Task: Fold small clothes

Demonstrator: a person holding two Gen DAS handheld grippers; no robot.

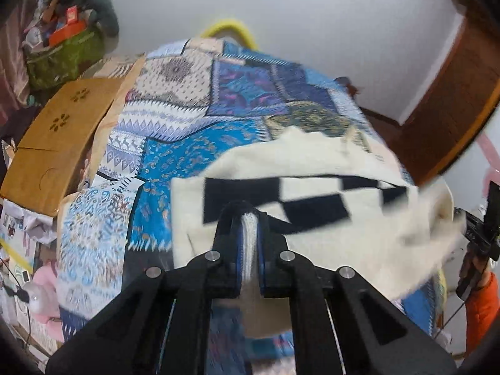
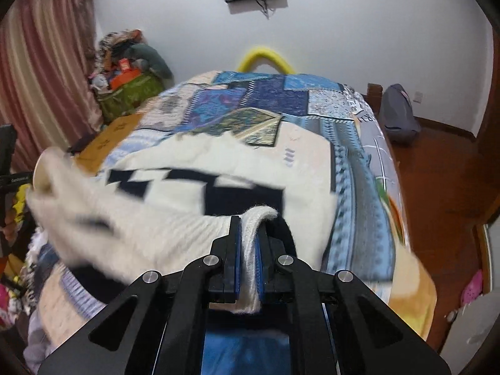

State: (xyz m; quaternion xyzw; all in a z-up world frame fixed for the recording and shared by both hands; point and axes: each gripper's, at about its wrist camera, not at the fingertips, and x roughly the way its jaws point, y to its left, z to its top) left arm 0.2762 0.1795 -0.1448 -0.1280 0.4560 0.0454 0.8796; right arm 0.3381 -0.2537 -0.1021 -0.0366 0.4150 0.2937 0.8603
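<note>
A cream knit sweater (image 1: 312,162) with a black checker band lies across the patchwork bedspread (image 1: 193,103), its near edge lifted off the bed. My left gripper (image 1: 249,215) is shut on the sweater's ribbed hem, which bunches white between the blue pads. In the right wrist view the same sweater (image 2: 218,162) stretches to the left, blurred by motion. My right gripper (image 2: 251,218) is shut on another stretch of the ribbed hem, a fold of it curling over the right finger. The other gripper and an orange sleeve (image 1: 481,300) show at the left wrist view's right edge.
A tan wooden board (image 1: 59,143) lies along the bed's left side. A green bag (image 1: 62,56) stuffed with clutter stands by the pink curtain (image 2: 40,72). A yellow tube (image 2: 265,57) curves behind the bed's head. A grey backpack (image 2: 400,112) sits on the red-brown floor at right.
</note>
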